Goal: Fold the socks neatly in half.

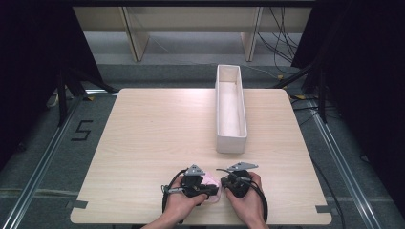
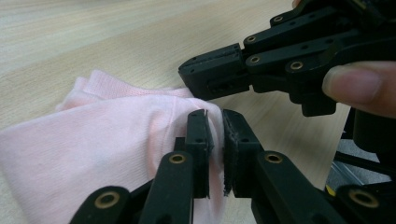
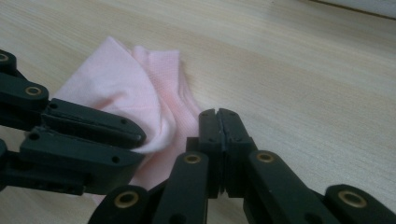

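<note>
Down at the lower centre of the high view, two hands meet at the near edge of the pale wooden bench (image 1: 157, 133), each holding a black two-jaw tool, with a small pale pink knitted cloth (image 1: 212, 183) lying between them on the wood. In the left gripper view, the left tool (image 2: 215, 116) has its jaws clamped on a raised fold of that pink cloth, a thin ridge of fabric pinched between the pads, and the rest of the cloth spreads toward the lower left of that frame. The right tool (image 2: 191, 77) enters there from the upper right, its tip touching the cloth's top fold, a fingertip (image 2: 359, 86) resting on its body. In the right gripper view the right tool's jaws are pressed together at the cloth's edge; whether any fabric is caught between them cannot be told. A long white rectangular tray (image 1: 231, 140) stands well apart in the upper middle of the high view.
</note>
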Available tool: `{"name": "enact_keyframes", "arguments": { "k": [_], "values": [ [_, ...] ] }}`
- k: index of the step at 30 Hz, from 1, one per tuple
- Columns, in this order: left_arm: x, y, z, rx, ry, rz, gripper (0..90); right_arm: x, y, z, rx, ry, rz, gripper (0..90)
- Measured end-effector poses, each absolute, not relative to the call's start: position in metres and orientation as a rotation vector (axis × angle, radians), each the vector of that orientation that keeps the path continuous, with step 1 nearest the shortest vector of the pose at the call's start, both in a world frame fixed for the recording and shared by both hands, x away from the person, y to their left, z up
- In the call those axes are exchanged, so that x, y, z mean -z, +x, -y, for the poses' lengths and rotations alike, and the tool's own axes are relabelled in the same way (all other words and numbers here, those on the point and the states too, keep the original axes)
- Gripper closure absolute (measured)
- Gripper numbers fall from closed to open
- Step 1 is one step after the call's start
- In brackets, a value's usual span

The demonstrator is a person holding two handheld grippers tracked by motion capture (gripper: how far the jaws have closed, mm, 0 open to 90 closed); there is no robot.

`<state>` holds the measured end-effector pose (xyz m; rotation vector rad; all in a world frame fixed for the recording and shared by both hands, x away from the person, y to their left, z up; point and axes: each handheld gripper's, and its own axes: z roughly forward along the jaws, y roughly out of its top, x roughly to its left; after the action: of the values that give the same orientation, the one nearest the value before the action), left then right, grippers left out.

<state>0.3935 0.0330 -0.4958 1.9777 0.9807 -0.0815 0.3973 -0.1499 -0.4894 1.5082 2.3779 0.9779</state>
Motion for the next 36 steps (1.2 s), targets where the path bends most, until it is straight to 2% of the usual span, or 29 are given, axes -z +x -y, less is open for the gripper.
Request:
{"name": "enact_keyframes", "arguments": {
  "k": [6,10,13,16,18,22,26,31,36],
  "values": [
    [0.497,0.394,-0.030,0.075,2.004,-0.957,77.0,0.489,0.398,0.152,-1.010,1.474,-2.367,87.8],
    [0.493,0.393,-0.030,0.097,2.012,-0.906,70.0,0.484,0.396,0.152,-1.025,1.517,-2.337,87.0],
    [0.486,0.389,-0.033,0.074,1.982,-0.880,60.1,0.482,0.397,0.157,-1.030,1.466,-2.333,86.8],
    [0.477,0.381,-0.039,0.049,1.952,-0.837,57.3,0.480,0.396,0.159,-1.044,1.494,-2.316,86.7],
    [0.471,0.378,-0.047,0.009,1.942,-0.815,58.2,0.476,0.394,0.161,-1.047,1.495,-2.322,87.0],
    [0.469,0.378,-0.070,-0.062,1.971,-0.836,70.7,0.467,0.387,0.159,-1.114,1.490,-2.325,88.9],
    [0.479,0.381,-0.086,-0.057,2.007,-0.882,79.9,0.460,0.381,0.150,-1.137,1.443,-2.380,89.6],
    [0.490,0.380,-0.088,-0.023,2.032,-0.887,81.5,0.459,0.376,0.134,-1.130,1.442,-2.439,89.5],
    [0.494,0.381,-0.084,-0.022,2.052,-0.876,80.9,0.472,0.380,0.134,-1.051,1.361,-2.482,89.5]
  ]
}}
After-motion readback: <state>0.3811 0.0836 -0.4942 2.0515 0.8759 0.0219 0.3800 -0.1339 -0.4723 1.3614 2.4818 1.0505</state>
